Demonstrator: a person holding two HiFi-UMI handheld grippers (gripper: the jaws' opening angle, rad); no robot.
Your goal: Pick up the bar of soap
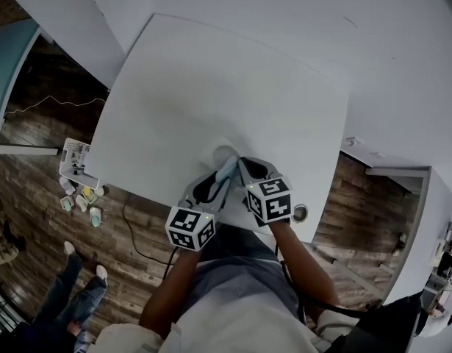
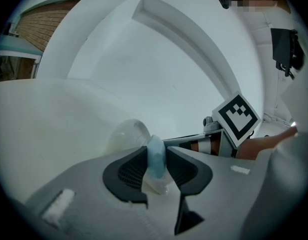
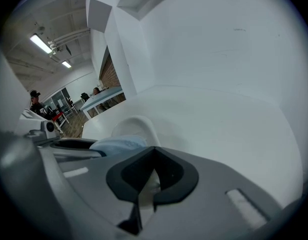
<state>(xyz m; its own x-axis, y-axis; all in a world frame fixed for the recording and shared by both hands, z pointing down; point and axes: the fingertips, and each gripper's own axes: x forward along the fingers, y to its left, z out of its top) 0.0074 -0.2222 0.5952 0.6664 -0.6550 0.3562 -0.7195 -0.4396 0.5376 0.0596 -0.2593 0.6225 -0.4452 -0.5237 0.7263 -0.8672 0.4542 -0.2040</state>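
Observation:
A light blue bar of soap (image 1: 228, 170) stands on edge between the jaws of my left gripper (image 1: 224, 176), near the front edge of the white table (image 1: 211, 87). In the left gripper view both dark pads (image 2: 131, 171) press on the sides of the soap (image 2: 156, 159), just in front of a white rounded soap dish (image 2: 126, 134). My right gripper (image 1: 244, 165) sits close beside it on the right, its jaws (image 3: 154, 151) closed tip to tip with nothing between them. From the right gripper view the soap (image 3: 118, 144) and the dish (image 3: 136, 126) lie to the left.
A round grommet (image 1: 300, 212) sits at the table's front right corner. Wooden floor lies below, with a small white rack and packets (image 1: 79, 182) at the left and a person's legs (image 1: 71, 285). A white wall runs behind the table.

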